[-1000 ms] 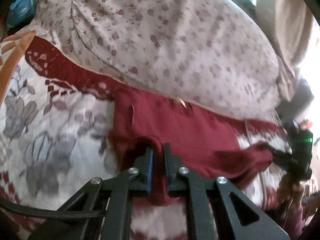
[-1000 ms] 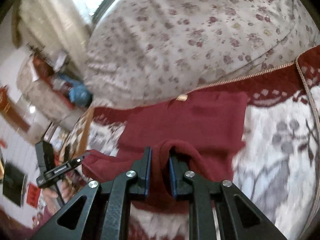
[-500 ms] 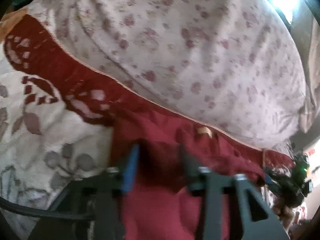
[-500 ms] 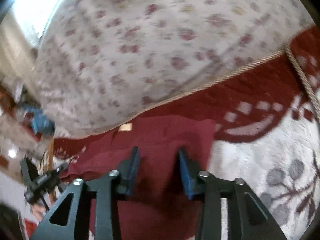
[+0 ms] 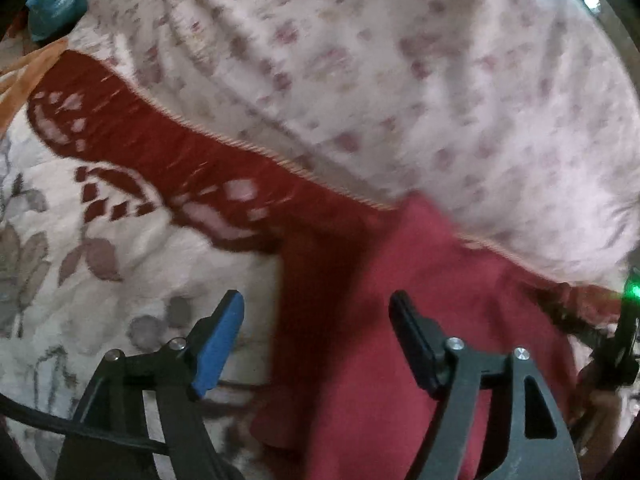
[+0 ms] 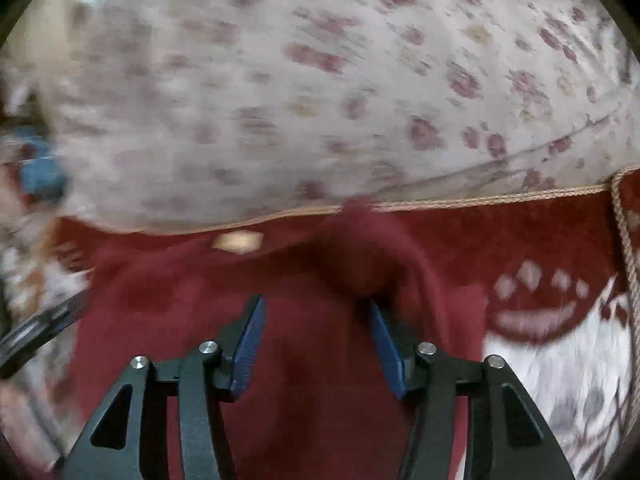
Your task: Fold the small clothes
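From the left wrist view, the left tongs [image 5: 316, 312] are seen spread wide, with nothing held between the fingers. The red cloth [image 5: 420, 320] lies ahead of the tongs and toward their right finger, and it runs under that finger. Only the flowered blanket [image 5: 120, 280] is found under the blue pad of the left finger. Past the cloth, further ahead, a big dotted pillow [image 5: 400, 80] is seen, and the top edge of the cloth seems to touch it. At the far right edge the right tongs [image 5: 616, 344] are just seen, with a green light; their state cannot be told from here.

From the right wrist view, the right tongs [image 6: 316, 320] are also spread wide and empty. The red cloth [image 6: 200, 312] lies right under and between both fingers. A small pale tag [image 6: 238, 241] is seen on it, ahead and a bit left. A raised bump of cloth sits just ahead of the right finger.

A fold looks to have just been laid down. To do it well, the bump should be pressed flat and the edges lined up. The cloth should not be dragged, as it is soft and slides. The picture is blurry, so small wrinkles cannot be judged.
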`<state>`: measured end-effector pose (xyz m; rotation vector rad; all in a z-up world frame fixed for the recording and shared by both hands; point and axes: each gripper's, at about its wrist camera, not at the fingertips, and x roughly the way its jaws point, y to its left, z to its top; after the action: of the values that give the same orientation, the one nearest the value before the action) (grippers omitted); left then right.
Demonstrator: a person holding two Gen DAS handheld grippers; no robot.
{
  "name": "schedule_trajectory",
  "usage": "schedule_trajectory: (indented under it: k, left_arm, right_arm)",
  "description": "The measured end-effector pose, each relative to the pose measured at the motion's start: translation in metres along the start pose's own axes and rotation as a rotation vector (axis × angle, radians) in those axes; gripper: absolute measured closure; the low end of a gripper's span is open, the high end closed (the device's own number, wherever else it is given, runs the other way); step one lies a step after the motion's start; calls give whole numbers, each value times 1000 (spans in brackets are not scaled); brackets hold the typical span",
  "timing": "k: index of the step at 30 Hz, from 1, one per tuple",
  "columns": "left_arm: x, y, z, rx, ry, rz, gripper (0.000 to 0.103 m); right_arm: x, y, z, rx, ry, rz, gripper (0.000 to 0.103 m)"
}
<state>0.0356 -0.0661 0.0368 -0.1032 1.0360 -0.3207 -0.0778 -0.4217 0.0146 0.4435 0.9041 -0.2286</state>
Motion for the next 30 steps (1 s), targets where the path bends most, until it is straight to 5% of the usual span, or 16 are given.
schedule_trajectory:
  k: [3, 7, 10, 13, 18, 20, 23, 24, 25, 26, 28, 30]
  left_arm:
    - [10, 15, 1, -75, 39, -18, 23]
    - [-5, 12, -2, -44, 30, -24, 23]
    - [-36, 7, -14, 15, -11, -80, 23]
    - [-63, 5, -31, 61, -61, -46, 21]
    - [-83, 13, -64, 56, 17, -112, 21]
    - [-78, 16, -75, 44, 45, -117, 21]
    - [-66, 11, -90, 92, 95, -64, 21]
    - [-63, 8, -94, 125, 102, -48, 32]
    - [-61, 6, -96, 151, 108, -27, 61]
    - [-58, 5, -96, 166, 121, -30, 75]
    - [-60, 8, -95, 153, 136, -85, 92]
    - [-68, 8, -95, 170, 117, -86, 95]
  right_arm:
    - [23, -12, 7, 74, 39, 2, 45]
    - [-2, -3, 5, 27, 35, 20, 44]
    - [-47, -9, -17, 39, 20, 91, 30]
    - [-86, -18, -49, 25, 21, 123, 25]
    - [-118, -23, -100, -49, 44, 56, 25]
    - [-120, -17, -112, -83, 35, 57, 31]
    - [-99, -11, -122, -126, 87, 37, 64]
    - [-91, -11, -123, -123, 99, 20, 72]
    - [-89, -8, -122, -124, 83, 11, 76]
    - [-91, -7, -123, -134, 69, 2, 79]
    - [-101, -2, -121, -163, 35, -15, 92]
    - [-118, -5, -117, -162, -13, -12, 95]
